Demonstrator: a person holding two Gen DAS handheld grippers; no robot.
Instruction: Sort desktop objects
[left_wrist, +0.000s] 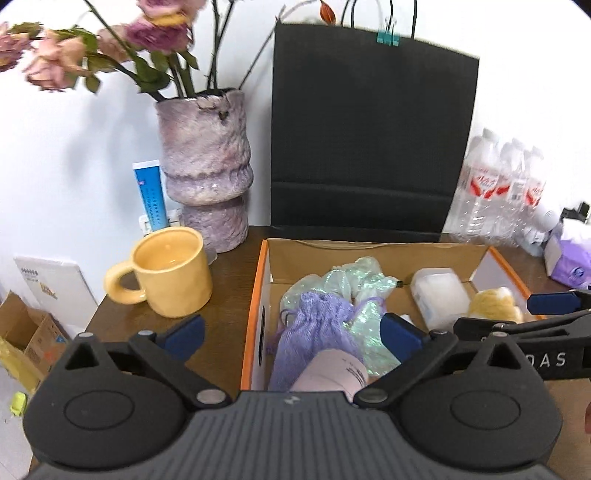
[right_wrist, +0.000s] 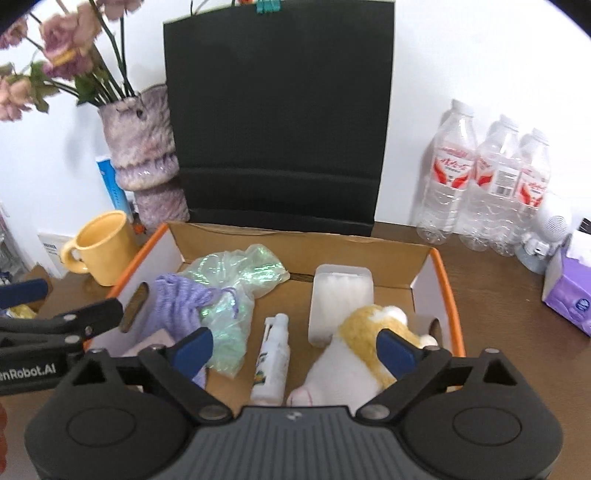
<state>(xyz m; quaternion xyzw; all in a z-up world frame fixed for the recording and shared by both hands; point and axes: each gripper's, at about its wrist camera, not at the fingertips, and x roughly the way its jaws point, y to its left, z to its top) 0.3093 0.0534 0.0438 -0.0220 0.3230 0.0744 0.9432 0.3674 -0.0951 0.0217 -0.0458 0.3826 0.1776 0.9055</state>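
Observation:
An orange-edged cardboard box (right_wrist: 448, 291) sits on the brown desk. In it lie a purple knit pouch (right_wrist: 177, 306), an iridescent green bag (right_wrist: 236, 280), a white spray bottle (right_wrist: 271, 363), a clear plastic case (right_wrist: 340, 295) and a yellow-and-white plush toy (right_wrist: 354, 350). My right gripper (right_wrist: 299, 349) is open and empty above the box's near side. My left gripper (left_wrist: 291, 338) is open and empty over the box's (left_wrist: 255, 295) left wall, above the pouch (left_wrist: 314, 332) and a pink cylinder (left_wrist: 332, 373).
A yellow mug (left_wrist: 170, 269), a purple vase with flowers (left_wrist: 207, 173) and a blue tube (left_wrist: 149, 192) stand left of the box. A black paper bag (right_wrist: 277, 110) stands behind it. Water bottles (right_wrist: 487, 184) and a purple tissue box (right_wrist: 569, 291) are at the right.

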